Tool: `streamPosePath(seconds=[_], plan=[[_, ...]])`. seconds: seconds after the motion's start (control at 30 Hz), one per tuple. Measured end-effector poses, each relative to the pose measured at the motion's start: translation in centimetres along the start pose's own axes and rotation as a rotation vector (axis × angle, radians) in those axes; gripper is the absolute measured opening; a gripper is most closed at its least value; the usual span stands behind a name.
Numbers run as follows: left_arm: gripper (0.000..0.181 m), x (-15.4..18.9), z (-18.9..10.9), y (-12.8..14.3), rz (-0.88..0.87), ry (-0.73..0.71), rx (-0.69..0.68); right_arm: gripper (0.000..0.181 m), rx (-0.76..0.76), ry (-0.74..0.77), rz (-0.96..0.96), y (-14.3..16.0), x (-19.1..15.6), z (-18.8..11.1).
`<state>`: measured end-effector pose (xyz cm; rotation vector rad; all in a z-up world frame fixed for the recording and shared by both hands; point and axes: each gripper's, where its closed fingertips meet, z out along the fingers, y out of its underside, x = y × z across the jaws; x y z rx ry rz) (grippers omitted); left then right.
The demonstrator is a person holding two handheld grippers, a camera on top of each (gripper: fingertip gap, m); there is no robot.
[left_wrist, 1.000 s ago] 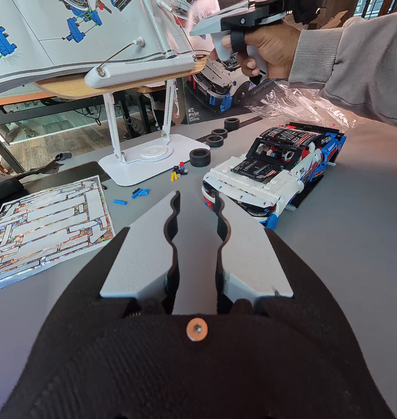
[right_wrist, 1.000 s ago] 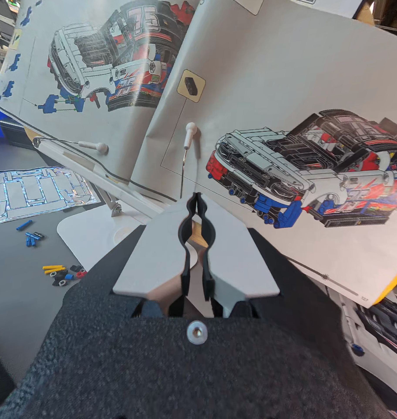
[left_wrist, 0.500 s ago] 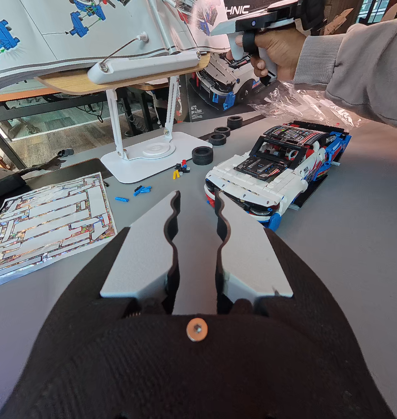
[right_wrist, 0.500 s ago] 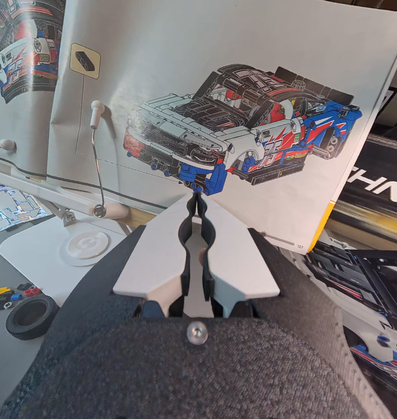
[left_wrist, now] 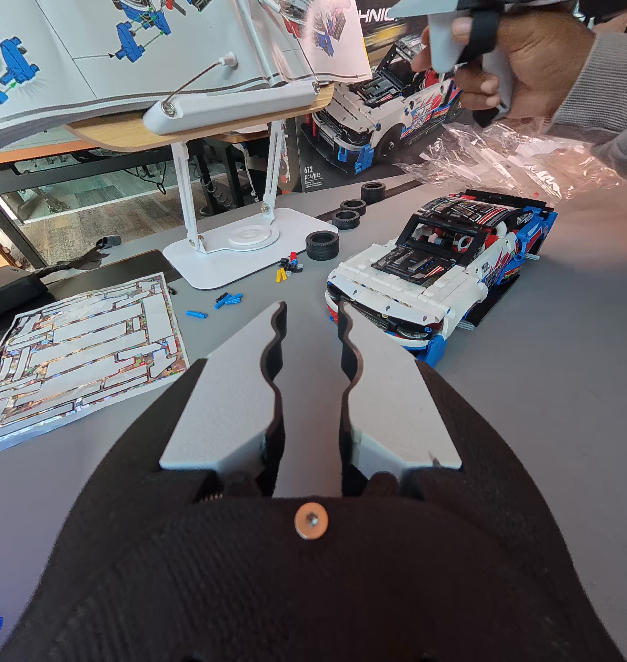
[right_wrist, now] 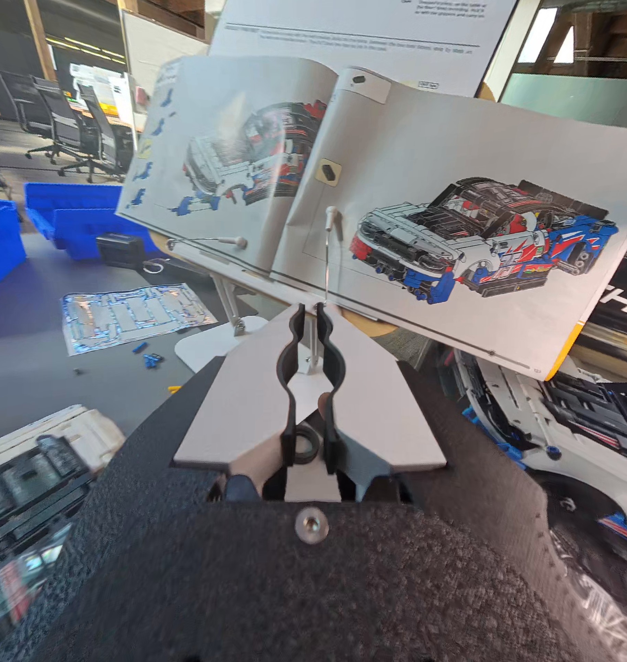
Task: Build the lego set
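Both grippers idle in the air while the lego car sits on the grey table.

The left gripper point(left_wrist: 312, 315), fingers spread and empty, hovers low at frame centre, the lego car point(left_wrist: 437, 272) at centre right just beyond its tips. The right gripper point(right_wrist: 309, 307), fingers parted by a narrow gap and gripping nothing, points at the open instruction booklet point(right_wrist: 430, 172) on its white stand point(left_wrist: 240, 247); four loose tyres point(left_wrist: 322, 246) lie beside the stand's base.

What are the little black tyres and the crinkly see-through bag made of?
The tyres look like soft matte rubber: dull black, ribbed tread, no shine. The bag looks like thin clear plastic film: it is see-through, wrinkled and catches bright glints of light. Neither can be felt from pictures, so this is only how they look.
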<state>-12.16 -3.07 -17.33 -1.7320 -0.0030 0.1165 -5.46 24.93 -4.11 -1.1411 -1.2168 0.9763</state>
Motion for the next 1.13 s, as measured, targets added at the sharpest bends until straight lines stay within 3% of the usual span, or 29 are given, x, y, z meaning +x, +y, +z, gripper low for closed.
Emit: streamPosePath(seconds=[0.03, 0.23, 0.37, 0.6, 0.73, 0.83, 0.97, 1.03, 1.13], plan=[[0.026, 0.1, -0.1, -0.1, 0.001, 0.002, 0.002, 0.007, -0.005, -0.027, 0.008, 0.0, -1.3, -1.4], [0.024, 0.9, 0.0, -0.3, 0.016, 0.024, 0.004, 0.022, -0.022, -0.106, 0.115, 1.1, -7.4, -9.7], [0.024, 1.2, -0.1, -0.5, 0.027, 0.027, 0.006, 0.034, -0.032, -0.099, 0.154, 2.9, -10.3, -13.2], [0.024, 1.4, -0.5, -1.1, 0.041, 0.01, 0.02, 0.035, 0.036, -0.079, 0.055, 5.2, -13.0, -14.6], [0.024, 0.5, -2.6, -3.9, 0.002, -0.013, 0.073, 0.033, 0.015, -0.113, -0.001, 6.1, -14.3, -14.5], [0.024, -3.2, -6.1, -5.9, 0.022, -0.089, -0.012, 0.031, -0.01, -0.106, -0.047, 6.6, -14.2, -14.4], [0.025, -13.3, -13.9, -8.5, 0.094, -0.339, -0.158, 0.026, 0.011, -0.107, 0.014, 6.6, -13.3, -14.6], [0.025, -18.2, -17.1, -7.1, 0.07, -0.39, -0.338, 0.023, 0.002, -0.1, 0.023, 7.1, -12.9, -14.7], [0.025, -24.1, -20.3, -2.2, -0.012, -0.368, -0.638, 0.019, -0.006, -0.083, 0.018, 7.4, -12.6, -14.7]])
